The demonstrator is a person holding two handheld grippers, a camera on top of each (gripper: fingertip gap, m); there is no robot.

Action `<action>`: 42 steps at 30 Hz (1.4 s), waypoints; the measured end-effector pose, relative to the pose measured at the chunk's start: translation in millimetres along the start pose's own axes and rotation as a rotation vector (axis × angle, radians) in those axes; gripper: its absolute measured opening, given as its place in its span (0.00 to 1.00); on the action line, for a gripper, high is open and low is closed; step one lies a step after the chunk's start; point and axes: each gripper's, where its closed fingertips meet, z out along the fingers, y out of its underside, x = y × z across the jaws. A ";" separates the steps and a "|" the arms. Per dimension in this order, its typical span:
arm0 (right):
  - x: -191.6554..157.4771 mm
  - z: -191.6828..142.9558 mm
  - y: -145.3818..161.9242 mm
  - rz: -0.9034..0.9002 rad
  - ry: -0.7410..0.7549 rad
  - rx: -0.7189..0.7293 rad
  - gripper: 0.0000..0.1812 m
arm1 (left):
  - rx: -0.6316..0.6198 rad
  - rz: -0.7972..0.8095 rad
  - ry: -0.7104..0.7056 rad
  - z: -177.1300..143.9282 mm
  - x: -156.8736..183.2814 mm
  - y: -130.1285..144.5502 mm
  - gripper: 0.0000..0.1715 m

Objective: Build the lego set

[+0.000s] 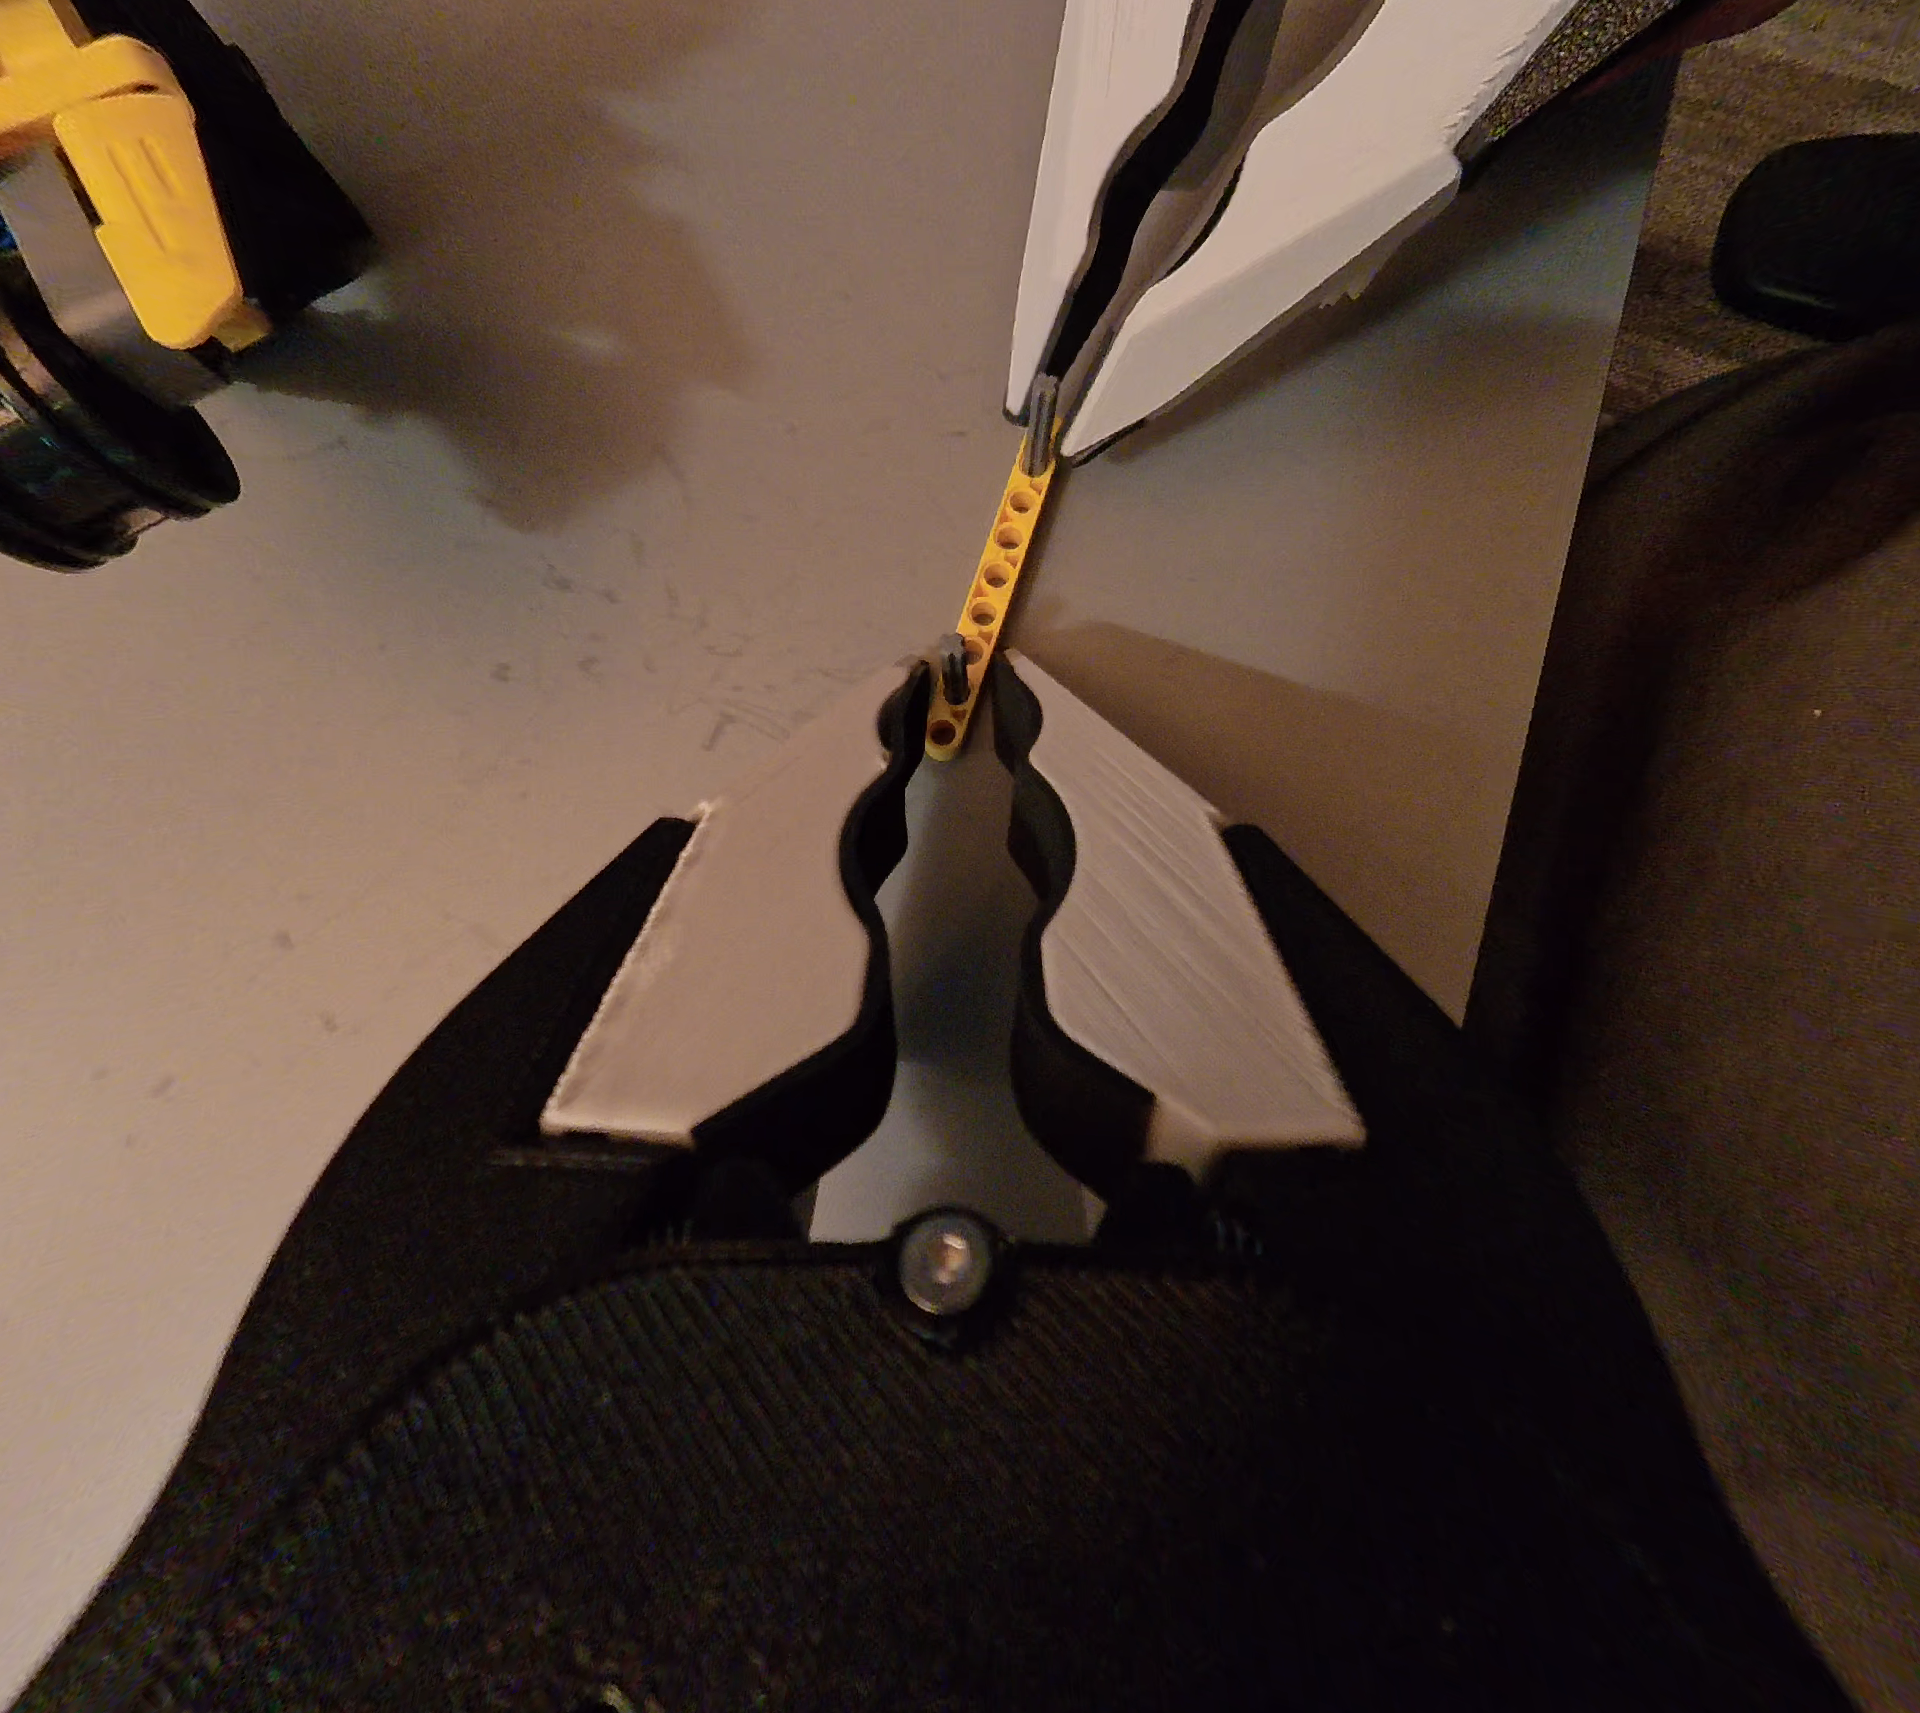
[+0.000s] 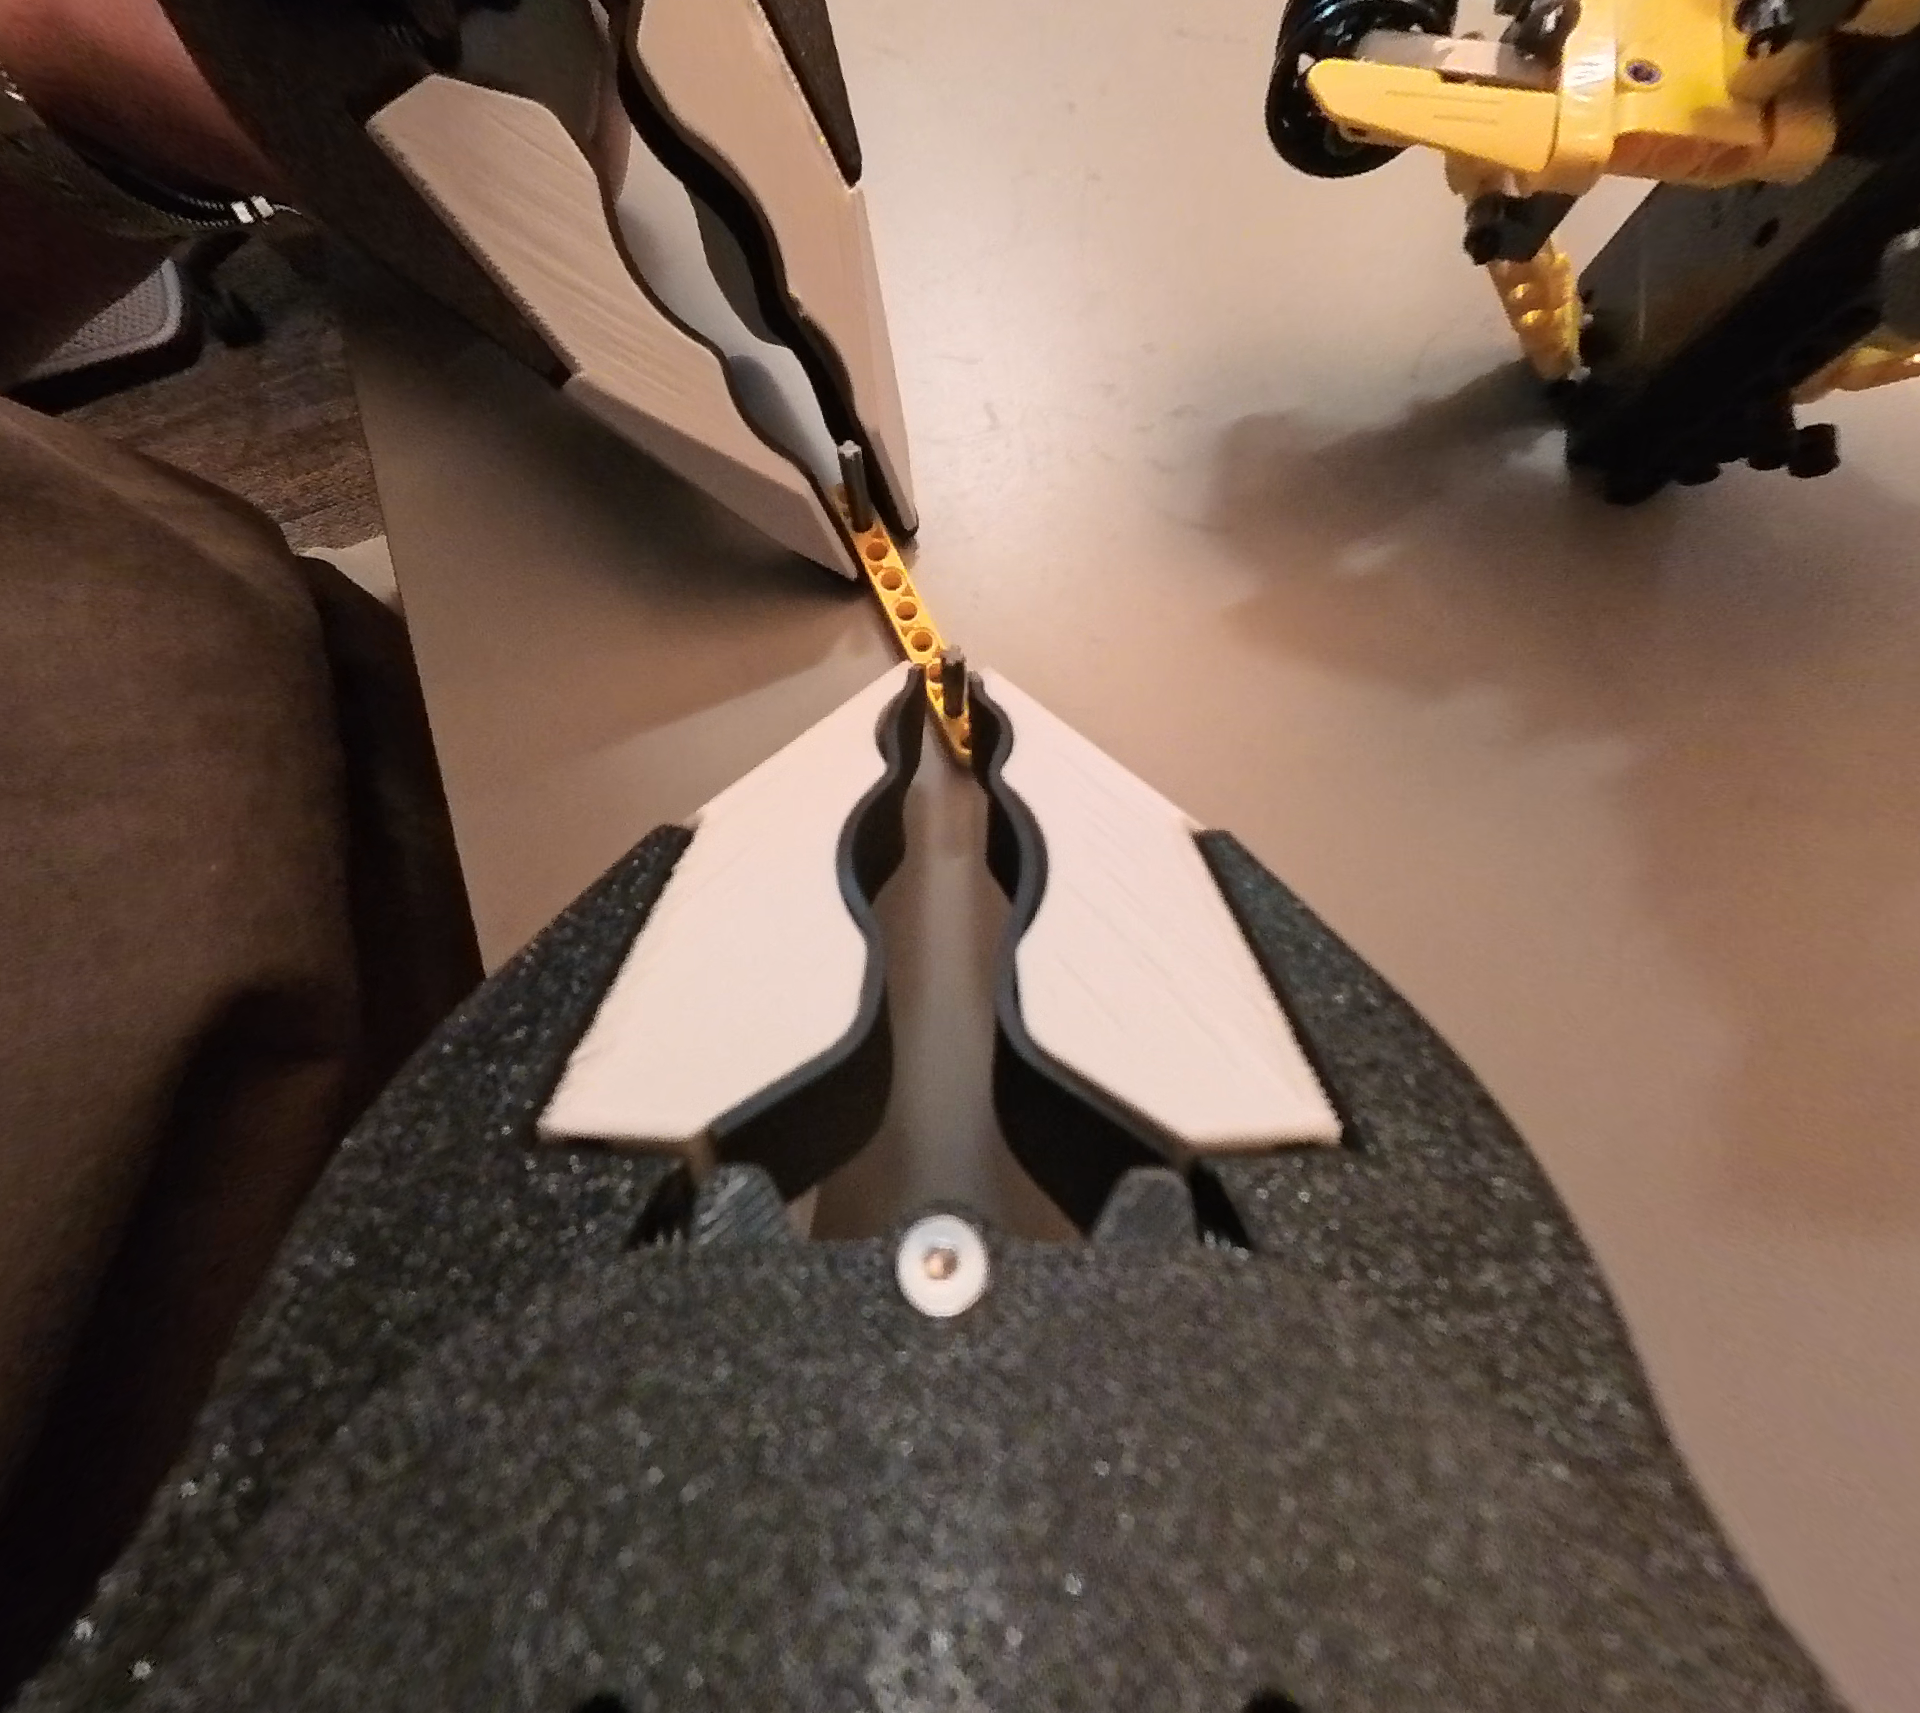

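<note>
I see my right gripper (image 2: 951, 707) pinching one end of a yellow strip with holes (image 2: 906, 598); the left gripper (image 2: 868, 510) clamps its far end. A grey peg (image 2: 850, 479) stands upright at each end. A yellow toy machine (image 2: 1621, 94) sits on the table (image 2: 1351, 832) beyond.

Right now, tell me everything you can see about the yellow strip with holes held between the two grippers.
The yellow strip is a thin, flat plastic beam with a row of round holes along it. It looks rigid and straight, spanning above the grey table. The left gripper pinches one end, the right gripper the other. A short dark grey pin sticks through a hole near each end, right beside the fingertips.
</note>
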 end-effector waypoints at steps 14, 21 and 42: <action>2.6 -0.1 -0.2 0.008 0.025 0.000 0.02 | -0.001 0.001 -0.002 0.2 -0.1 0.0 0.06; 3.5 1.3 0.8 0.036 0.067 -0.016 0.02 | -0.001 0.003 -0.005 0.1 -0.2 0.2 0.06; -2.6 -1.6 -2.8 0.071 -0.013 0.021 0.09 | -0.001 0.002 -0.005 -0.2 0.0 0.3 0.06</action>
